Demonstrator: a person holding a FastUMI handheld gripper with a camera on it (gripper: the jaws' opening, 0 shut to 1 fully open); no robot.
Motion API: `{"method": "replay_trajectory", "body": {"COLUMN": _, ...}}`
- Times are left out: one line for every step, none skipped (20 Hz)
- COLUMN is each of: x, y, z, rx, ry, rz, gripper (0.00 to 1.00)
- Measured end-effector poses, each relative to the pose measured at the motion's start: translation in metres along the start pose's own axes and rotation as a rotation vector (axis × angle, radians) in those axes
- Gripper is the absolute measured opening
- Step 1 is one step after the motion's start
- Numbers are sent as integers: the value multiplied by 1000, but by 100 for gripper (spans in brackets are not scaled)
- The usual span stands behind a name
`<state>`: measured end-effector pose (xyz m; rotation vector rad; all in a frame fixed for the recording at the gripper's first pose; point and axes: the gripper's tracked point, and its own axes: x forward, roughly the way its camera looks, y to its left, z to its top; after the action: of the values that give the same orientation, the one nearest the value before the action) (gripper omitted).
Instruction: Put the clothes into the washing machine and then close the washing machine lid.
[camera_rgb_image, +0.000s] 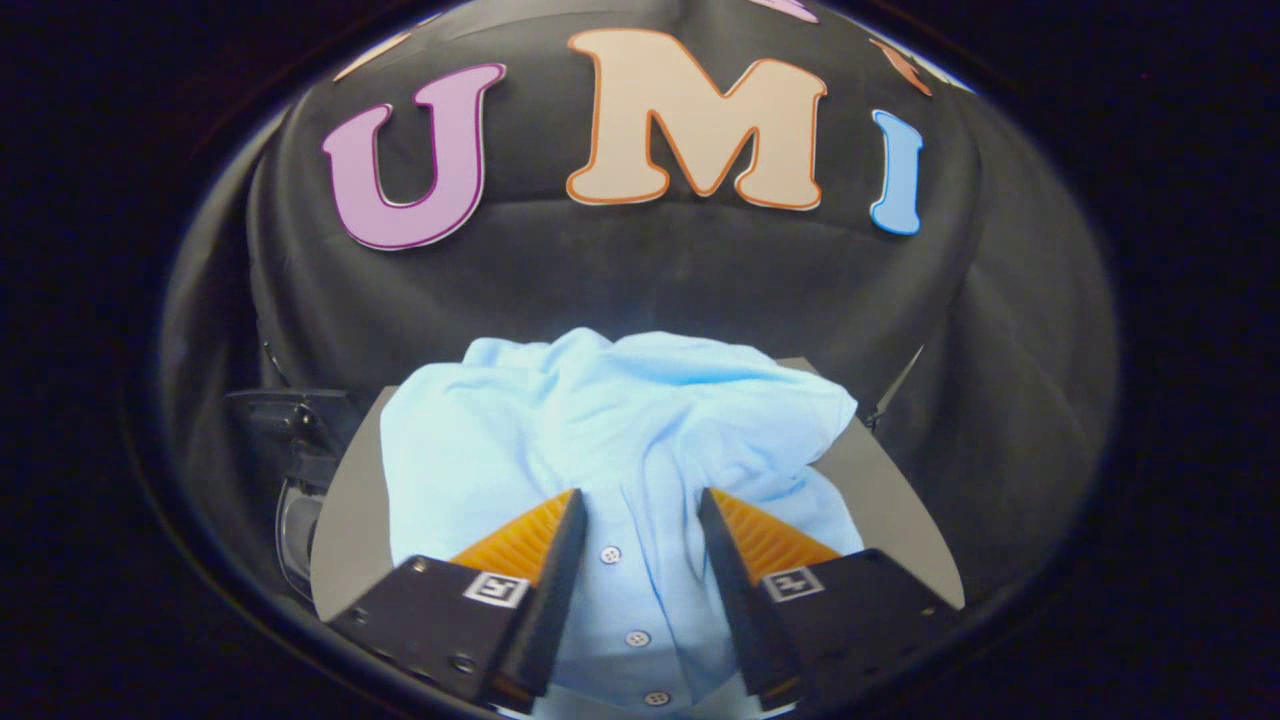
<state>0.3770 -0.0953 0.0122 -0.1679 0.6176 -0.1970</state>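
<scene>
Straddling the light-blue shirt (610, 430) on the grey surface (350, 520), fingers (540, 540) apart

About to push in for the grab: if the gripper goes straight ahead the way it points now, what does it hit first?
Most likely the light blue shirt: the open gripper straddles its buttoned placket, with bunched cloth just ahead of the fingertips. How close is hard to tell.

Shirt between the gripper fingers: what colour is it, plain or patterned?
Plain light blue shirt with small pale buttons, clearest in the gripper view; the open gripper straddles it.

Crumpled light-blue buttoned shirt (600, 440) lies heaped on the grey surface (345, 520).
</scene>
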Motion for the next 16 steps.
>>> {"method": "replay_trajectory", "body": {"x": -2, "y": -3, "z": 2, "rx": 9, "ry": -5, "rz": -20, "gripper": 44}}
{"method": "replay_trajectory", "body": {"x": -5, "y": -1, "z": 0, "rx": 24, "ry": 1, "rz": -21, "gripper": 29}}
{"method": "replay_trajectory", "body": {"x": -8, "y": 3, "z": -5, "rx": 30, "ry": 12, "rz": -1, "gripper": 15}}
{"method": "replay_trajectory", "body": {"x": -14, "y": 6, "z": -4, "rx": 28, "ry": -26, "rz": 34, "gripper": 12}}
{"method": "replay_trajectory", "body": {"x": -19, "y": 6, "z": -8, "rx": 36, "ry": -25, "rz": 53, "gripper": 9}}
{"method": "replay_trajectory", "body": {"x": -25, "y": 6, "z": -8, "rx": 51, "ry": -28, "rz": 56, "gripper": 5}}
{"method": "replay_trajectory", "body": {"x": -30, "y": 3, "z": 0, "rx": 56, "ry": -71, "rz": 43, "gripper": 2}}
{"method": "replay_trajectory", "body": {"x": -35, "y": 0, "z": 13, "rx": 51, "ry": -120, "rz": 27, "gripper": 2}}
{"method": "replay_trajectory", "body": {"x": -46, "y": 1, "z": 15, "rx": 45, "ry": -121, "rz": 23, "gripper": 1}}
{"method": "replay_trajectory", "body": {"x": -57, "y": 5, "z": 15, "rx": 34, "ry": -119, "rz": 33, "gripper": 1}}
{"method": "replay_trajectory", "body": {"x": -65, "y": 8, "z": 25, "rx": 26, "ry": -140, "rz": 36, "gripper": 1}}
{"method": "replay_trajectory", "body": {"x": -75, "y": 13, "z": 33, "rx": 22, "ry": -166, "rz": 38, "gripper": 2}}
{"method": "replay_trajectory", "body": {"x": -92, "y": 20, "z": 37, "rx": 19, "ry": -188, "rz": 46, "gripper": 1}}
{"method": "replay_trajectory", "body": {"x": -107, "y": 28, "z": 44, "rx": 15, "ry": -200, "rz": 57, "gripper": 1}}
{"method": "replay_trajectory", "body": {"x": -118, "y": 37, "z": 51, "rx": 12, "ry": -225, "rz": 68, "gripper": 1}}
{"method": "replay_trajectory", "body": {"x": -128, "y": 47, "z": 58, "rx": 14, "ry": -243, "rz": 82, "gripper": 1}}
